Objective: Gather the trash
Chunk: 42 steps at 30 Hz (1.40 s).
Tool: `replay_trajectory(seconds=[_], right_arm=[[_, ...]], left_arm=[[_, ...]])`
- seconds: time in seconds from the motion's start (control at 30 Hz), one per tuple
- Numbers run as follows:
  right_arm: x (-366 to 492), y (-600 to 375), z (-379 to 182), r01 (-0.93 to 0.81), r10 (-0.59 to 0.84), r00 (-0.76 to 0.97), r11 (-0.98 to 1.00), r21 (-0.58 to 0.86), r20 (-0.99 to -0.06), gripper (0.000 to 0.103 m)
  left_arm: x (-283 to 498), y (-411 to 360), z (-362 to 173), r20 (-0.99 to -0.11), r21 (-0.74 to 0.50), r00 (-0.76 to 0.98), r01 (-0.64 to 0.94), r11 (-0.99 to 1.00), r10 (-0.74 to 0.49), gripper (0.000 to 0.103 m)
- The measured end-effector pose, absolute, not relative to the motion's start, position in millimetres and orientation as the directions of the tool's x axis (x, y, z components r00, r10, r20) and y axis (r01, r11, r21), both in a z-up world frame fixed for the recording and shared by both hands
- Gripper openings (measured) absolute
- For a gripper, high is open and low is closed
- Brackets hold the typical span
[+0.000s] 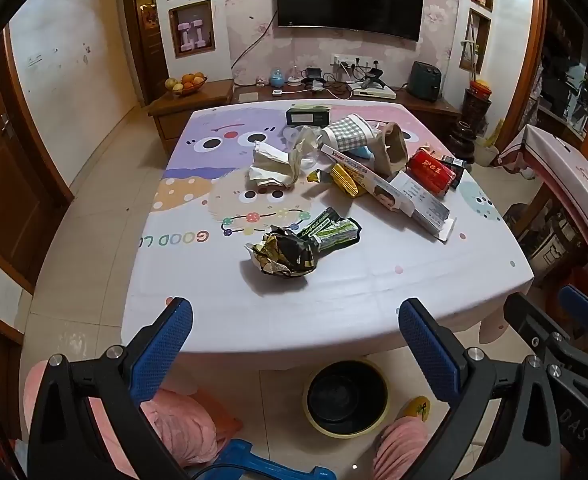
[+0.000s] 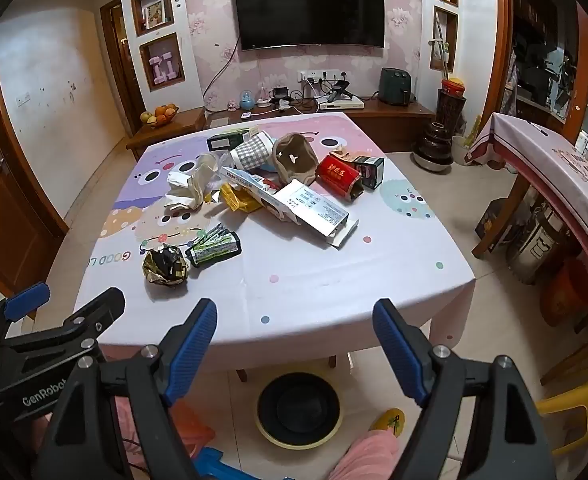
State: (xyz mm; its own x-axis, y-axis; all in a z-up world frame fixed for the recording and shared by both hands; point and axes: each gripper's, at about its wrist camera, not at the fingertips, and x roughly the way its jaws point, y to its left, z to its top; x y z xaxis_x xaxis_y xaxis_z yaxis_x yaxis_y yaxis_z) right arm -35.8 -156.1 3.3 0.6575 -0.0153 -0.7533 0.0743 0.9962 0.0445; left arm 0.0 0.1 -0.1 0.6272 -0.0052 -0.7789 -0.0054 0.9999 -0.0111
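Both grippers, left gripper (image 1: 296, 344) and right gripper (image 2: 294, 340), hang just short of the table's near edge, jaws spread wide with nothing between them, tilted down toward the mess. Looks like nothing's been picked up yet. Big table (image 1: 414, 280) is strewn with trash, and the bin (image 1: 346, 396) sits on the floor right under the near edge, handy for dropping stuff in. Long white carton (image 2: 314, 210) lies mid-pile; the crumpled foil wrapper (image 1: 285, 256) is closest, probably the first grab.
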Motion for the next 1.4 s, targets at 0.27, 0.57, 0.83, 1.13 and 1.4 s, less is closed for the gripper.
replay_trajectory(seconds=[0.27,0.57,0.83,1.13,1.4], right_arm=[[-32.7,-157.0,4.4,0.074,-0.015,0.656,0.996,0.045,-0.755,0.081],[-30.5,-158.3,3.7,0.073,-0.017,0.658,0.996,0.042,-0.753,0.081],[-29.1,-158.9,3.6,0.073,-0.018,0.659,0.997,0.04,-0.752,0.081],[-27.6,-159.2,4.3,0.073,-0.02,0.66,0.997,0.038,-0.751,0.081],[-27.5,-157.8,5.8,0.075,-0.024,0.664,0.997,0.035,-0.747,0.081]], left_arm=[[0.1,0.1,-0.1,-0.779,-0.011,0.627,-0.004,1.0,-0.006,0.102],[0.1,0.1,-0.1,-0.779,-0.008,0.627,-0.005,1.0,-0.003,0.102],[0.0,0.0,0.0,-0.778,-0.006,0.628,-0.005,1.0,-0.002,0.102],[0.0,0.0,0.0,-0.779,-0.005,0.627,-0.005,1.0,-0.001,0.102],[0.0,0.0,0.0,-0.779,-0.005,0.627,-0.007,1.0,0.001,0.102]])
